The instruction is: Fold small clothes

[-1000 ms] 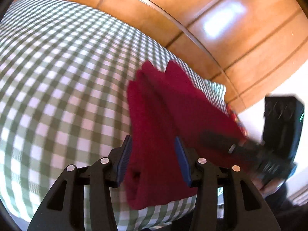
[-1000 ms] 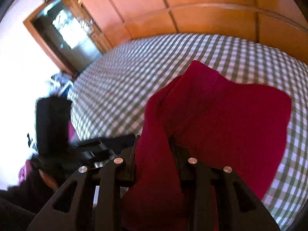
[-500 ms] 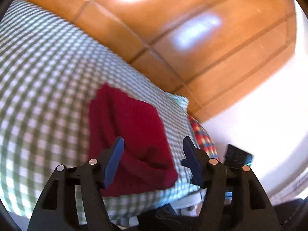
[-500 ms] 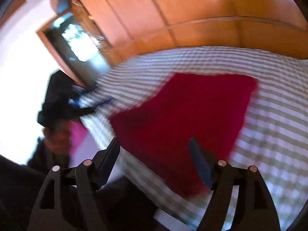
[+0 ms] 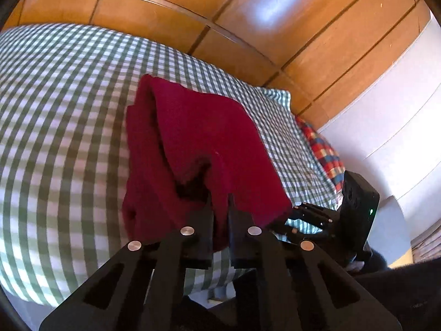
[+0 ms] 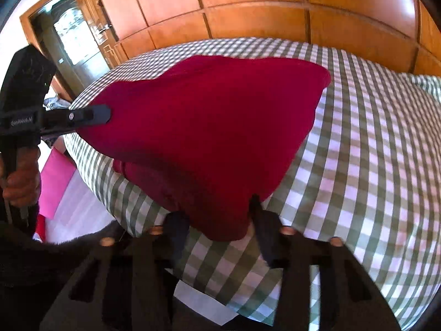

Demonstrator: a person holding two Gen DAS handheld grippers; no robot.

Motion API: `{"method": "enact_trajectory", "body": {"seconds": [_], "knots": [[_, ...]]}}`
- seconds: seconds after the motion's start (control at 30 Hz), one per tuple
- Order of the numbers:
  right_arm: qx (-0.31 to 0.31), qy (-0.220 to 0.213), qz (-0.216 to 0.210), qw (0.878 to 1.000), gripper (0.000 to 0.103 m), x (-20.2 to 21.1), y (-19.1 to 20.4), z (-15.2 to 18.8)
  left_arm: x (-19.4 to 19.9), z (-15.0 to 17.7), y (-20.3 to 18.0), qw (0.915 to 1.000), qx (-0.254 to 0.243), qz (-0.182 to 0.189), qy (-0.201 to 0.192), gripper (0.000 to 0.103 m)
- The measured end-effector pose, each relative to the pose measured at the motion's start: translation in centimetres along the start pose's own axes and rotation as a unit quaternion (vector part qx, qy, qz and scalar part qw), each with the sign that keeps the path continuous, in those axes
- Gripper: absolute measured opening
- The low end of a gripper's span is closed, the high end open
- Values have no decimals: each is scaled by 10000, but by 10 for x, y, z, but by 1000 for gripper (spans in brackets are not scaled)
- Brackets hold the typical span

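A dark red garment point(image 5: 198, 143) lies folded on the green-and-white checked bed point(image 5: 60, 127). My left gripper point(image 5: 220, 209) is shut on its near edge and lifts that edge off the bed. It shows in the right wrist view point(image 6: 91, 115), pinching the left corner of the garment point(image 6: 209, 127). My right gripper point(image 6: 217, 220) has its jaws apart around the garment's near right corner; the cloth sits between the fingers. It shows in the left wrist view point(image 5: 300, 211) at the garment's right edge.
A wooden wardrobe wall point(image 5: 248, 19) runs behind the bed. A pillow point(image 5: 278, 96) and a red-blue plaid cloth point(image 5: 325, 154) lie at the bed's right end. A doorway point(image 6: 71, 38) and a pink item point(image 6: 55, 179) on the floor are left of the bed.
Both grippers were open and away from the garment half a second ago. Now the left has closed on the near edge and lifted it, and the right has moved in around the near corner.
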State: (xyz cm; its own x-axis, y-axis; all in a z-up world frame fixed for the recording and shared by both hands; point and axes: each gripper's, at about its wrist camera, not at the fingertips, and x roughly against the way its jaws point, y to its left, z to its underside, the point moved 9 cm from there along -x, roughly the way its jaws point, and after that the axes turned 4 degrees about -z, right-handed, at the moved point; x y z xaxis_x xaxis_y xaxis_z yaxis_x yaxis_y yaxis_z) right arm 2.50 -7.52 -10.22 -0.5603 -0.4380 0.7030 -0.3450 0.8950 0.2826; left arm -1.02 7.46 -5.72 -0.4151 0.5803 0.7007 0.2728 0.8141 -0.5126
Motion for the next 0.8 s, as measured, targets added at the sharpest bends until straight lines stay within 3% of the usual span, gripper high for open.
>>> {"method": "enact_trajectory", "body": {"seconds": [0.07, 0.13, 0.2, 0.27, 0.33, 0.4, 0.47, 0.5, 0.67, 0.8], "knots": [[57, -13, -41, 10000, 16, 5, -7, -1, 3, 13, 12, 9996, 280, 86, 40, 6], [140, 108, 11, 9998, 15, 11, -9, 13, 1, 32, 24, 9981, 560, 199, 156, 6], [64, 261, 63, 9996, 15, 5, -13, 24, -14, 50, 36, 9974, 559, -131, 440, 6], [52, 251, 35, 9997, 16, 5, -16, 26, -22, 52, 40, 9961, 635, -177, 579, 6], [35, 248, -46, 9997, 23, 8, -18, 23, -14, 40, 33, 9974, 583, 3, 428, 6], [6, 265, -96, 9996, 47, 15, -22, 25, 1, 22, 27, 9979, 565, 270, 163, 15], [58, 265, -257, 9993, 56, 29, -25, 27, 12, 5, 27, 9975, 595, 370, -72, 39], [69, 233, -301, 9993, 61, 36, -25, 25, 17, -6, 29, 9967, 655, 436, -198, 44], [-149, -250, -326, 9990, 66, 75, -40, 2, 7, -34, 40, 9958, 785, 425, -194, 47], [-67, -560, -47, 9984, 66, 69, -40, -28, -37, -45, 55, 9939, 1053, 309, 149, 47]]}}
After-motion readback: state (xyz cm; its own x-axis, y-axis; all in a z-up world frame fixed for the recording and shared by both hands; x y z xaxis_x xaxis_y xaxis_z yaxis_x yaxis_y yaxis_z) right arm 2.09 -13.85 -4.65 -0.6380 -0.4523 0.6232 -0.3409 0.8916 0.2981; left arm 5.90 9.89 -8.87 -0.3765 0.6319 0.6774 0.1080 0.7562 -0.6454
